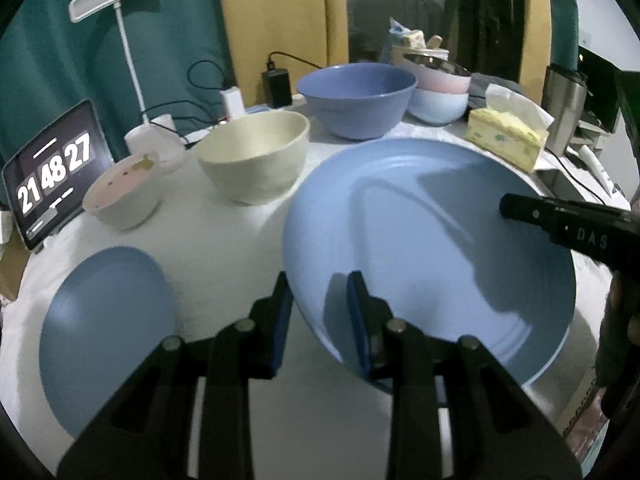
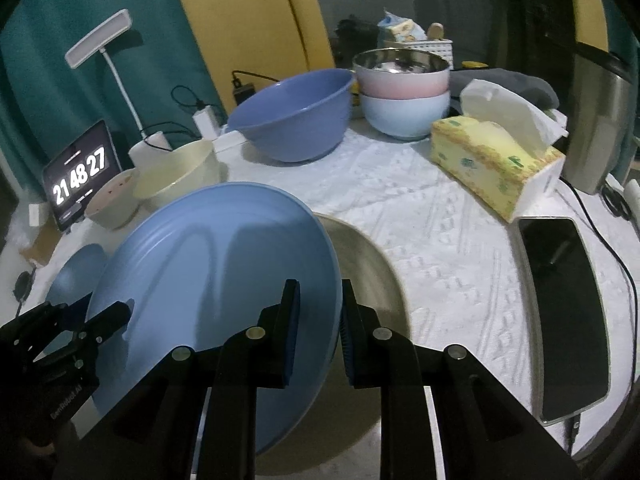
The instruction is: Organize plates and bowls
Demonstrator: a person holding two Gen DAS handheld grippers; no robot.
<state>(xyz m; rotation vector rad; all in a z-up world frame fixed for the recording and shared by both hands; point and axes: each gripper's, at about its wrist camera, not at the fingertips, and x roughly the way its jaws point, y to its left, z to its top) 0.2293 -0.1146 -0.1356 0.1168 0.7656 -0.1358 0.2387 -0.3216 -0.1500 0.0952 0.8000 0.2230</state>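
A large light-blue plate (image 1: 432, 248) (image 2: 216, 280) is held tilted above the table by both grippers. My left gripper (image 1: 320, 320) straddles its near left rim, one finger under, one over. My right gripper (image 2: 320, 328) is shut on its right rim; its finger (image 1: 560, 220) shows over the plate. A cream plate (image 2: 368, 272) lies beneath on the table. A small blue plate (image 1: 108, 332) lies at the left. Behind stand a cream bowl (image 1: 256, 156), a pink-filled bowl (image 1: 124, 192), a big blue bowl (image 1: 356, 100), and stacked pink and pale-blue bowls (image 2: 404, 92).
A tablet clock (image 1: 52, 176) and a desk lamp (image 1: 148, 136) stand at the left. A tissue box (image 2: 496, 160), a phone (image 2: 564, 312), a steel flask (image 2: 600, 132) and cables are at the right. A charger (image 1: 278, 86) sits at the back.
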